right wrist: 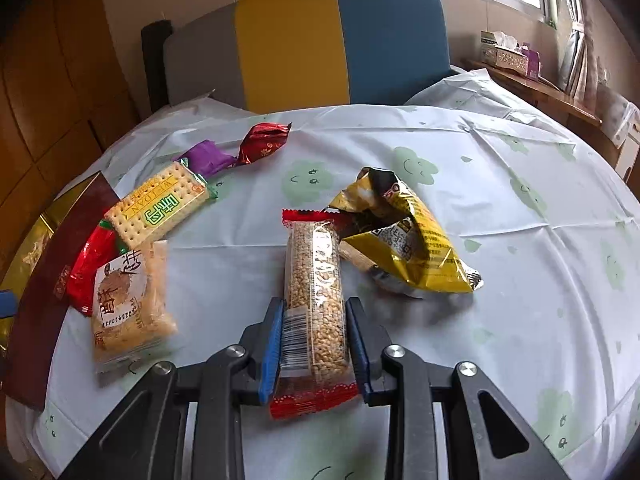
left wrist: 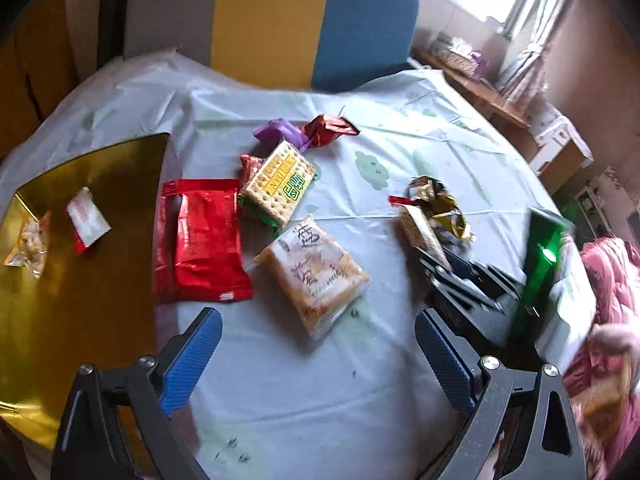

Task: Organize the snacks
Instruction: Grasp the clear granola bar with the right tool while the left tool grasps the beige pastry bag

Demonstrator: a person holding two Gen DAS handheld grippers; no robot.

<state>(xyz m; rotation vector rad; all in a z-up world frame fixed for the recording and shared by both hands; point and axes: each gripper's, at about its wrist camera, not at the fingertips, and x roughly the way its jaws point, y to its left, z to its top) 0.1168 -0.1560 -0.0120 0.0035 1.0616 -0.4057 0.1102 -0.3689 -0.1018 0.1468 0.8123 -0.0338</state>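
Observation:
My right gripper is shut on a long clear-wrapped sesame bar with red ends, just above the table. Beside it lies a crumpled yellow snack bag. My left gripper is open and empty, hovering over a tan pastry pack. Left of that lie a red foil pack and a cracker pack. A gold tray at the left holds two small wrapped snacks. The right gripper shows in the left wrist view, holding the bar.
A purple wrapper and a dark red candy pack lie at the far side of the table. A grey, yellow and blue chair back stands behind it. A wooden shelf with boxes is at the right.

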